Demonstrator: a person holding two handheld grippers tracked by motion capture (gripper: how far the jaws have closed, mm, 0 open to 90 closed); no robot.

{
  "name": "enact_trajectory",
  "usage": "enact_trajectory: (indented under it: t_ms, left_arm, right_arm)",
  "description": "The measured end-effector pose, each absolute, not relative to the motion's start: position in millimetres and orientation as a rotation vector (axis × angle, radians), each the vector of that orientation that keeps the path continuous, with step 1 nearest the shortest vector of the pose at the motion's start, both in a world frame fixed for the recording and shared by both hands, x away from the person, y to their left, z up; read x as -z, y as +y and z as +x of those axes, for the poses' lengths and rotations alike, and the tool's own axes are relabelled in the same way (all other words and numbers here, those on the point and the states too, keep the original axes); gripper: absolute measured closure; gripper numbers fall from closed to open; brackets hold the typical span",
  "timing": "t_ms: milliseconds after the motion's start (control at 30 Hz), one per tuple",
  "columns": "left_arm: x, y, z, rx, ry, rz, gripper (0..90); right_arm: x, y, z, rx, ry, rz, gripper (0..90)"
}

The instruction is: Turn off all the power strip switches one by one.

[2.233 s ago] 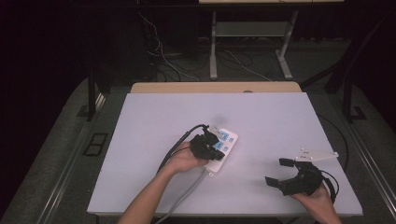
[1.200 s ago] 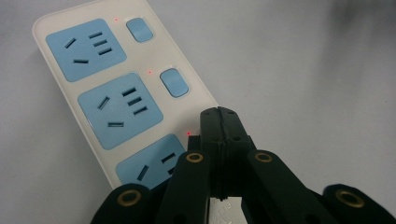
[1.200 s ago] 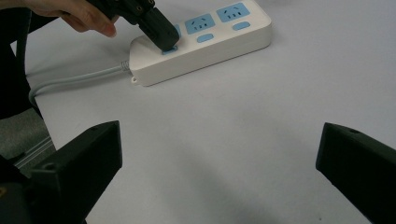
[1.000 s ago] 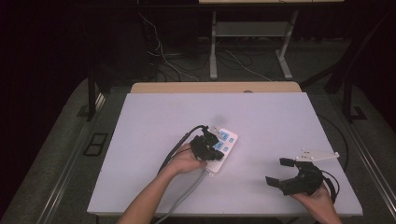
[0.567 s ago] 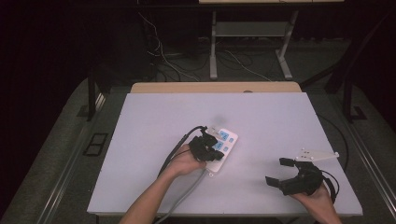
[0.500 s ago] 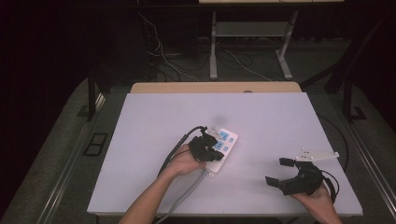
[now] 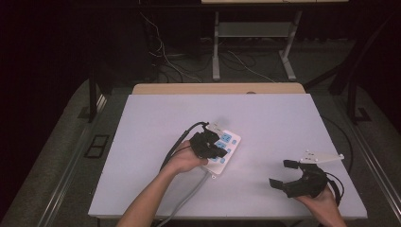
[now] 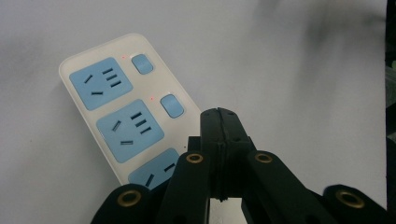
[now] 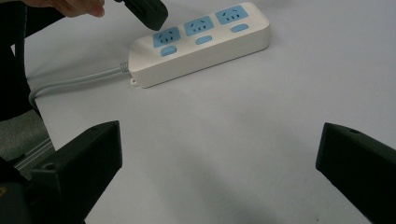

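A white power strip (image 7: 229, 142) with blue sockets and blue switches lies near the middle of the table, its grey cord (image 7: 189, 196) running off the front edge. My left gripper (image 7: 221, 150) is shut and empty, its tip just over the strip's near end. In the left gripper view the closed tip (image 8: 218, 116) stands beside the strip (image 8: 112, 107), below the second switch (image 8: 171, 105); small red lights show by two switches. My right gripper (image 7: 283, 173) rests open at the front right, apart from the strip. Its wide jaws (image 9: 219, 135) frame the strip (image 9: 201, 42) and the left gripper (image 9: 148, 13) over the socket nearest the cord.
The white table top (image 7: 142, 123) has a wooden strip (image 7: 217, 88) along its far edge. Beyond it, cables and metal desk legs (image 7: 216, 52) lie on a dark floor. The grey cord (image 9: 70, 77) curves past the table's front edge.
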State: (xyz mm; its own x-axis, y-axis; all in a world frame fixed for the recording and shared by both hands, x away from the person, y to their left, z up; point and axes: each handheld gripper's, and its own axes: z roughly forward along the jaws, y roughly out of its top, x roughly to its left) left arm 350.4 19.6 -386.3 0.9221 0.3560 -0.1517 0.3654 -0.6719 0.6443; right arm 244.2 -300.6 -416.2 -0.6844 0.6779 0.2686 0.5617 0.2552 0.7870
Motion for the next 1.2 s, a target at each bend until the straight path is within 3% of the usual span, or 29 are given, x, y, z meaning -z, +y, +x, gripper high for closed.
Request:
enact_trajectory:
  t_ms: [567, 1200]
  left_arm:
    - [368.0, 8.7, 358.8, -0.002, 0.451, 2.391, 89.5]
    - [380.7, 4.8, 379.6, 0.002, 0.48, 2.393, 89.5]
  right_arm:
    - [416.0, -302.2, 244.2, -1.414, 2.388, 1.186, 0.3]
    - [416.4, -301.7, 244.5, -1.411, 2.394, 1.181, 0.3]
